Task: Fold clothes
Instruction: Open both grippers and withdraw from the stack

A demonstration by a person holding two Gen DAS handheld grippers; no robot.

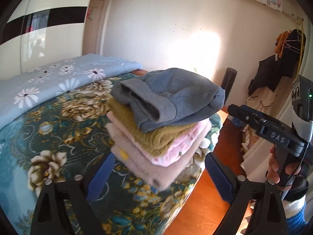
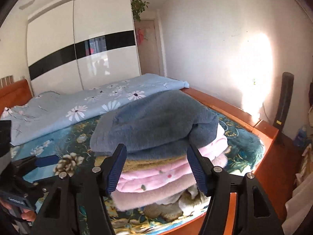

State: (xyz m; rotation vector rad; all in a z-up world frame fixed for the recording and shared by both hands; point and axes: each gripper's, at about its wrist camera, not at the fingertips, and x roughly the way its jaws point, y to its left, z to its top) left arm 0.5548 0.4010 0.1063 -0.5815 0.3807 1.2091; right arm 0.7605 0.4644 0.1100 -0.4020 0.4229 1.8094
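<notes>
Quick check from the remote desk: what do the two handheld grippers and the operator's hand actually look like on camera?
Both grippers, left and right, have black cut-out finger arms with silver rivets and ribbed blue pads. The right one's black body reads "DAS", with a grey module and green light. The right hand has a white-and-blue fuzzy sleeve.

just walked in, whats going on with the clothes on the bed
A person holds a gripper in each hand over a stack of folded clothes on the floral bedspread. A grey garment lies on top. The left gripper and right gripper are both open and hold nothing.
</notes>
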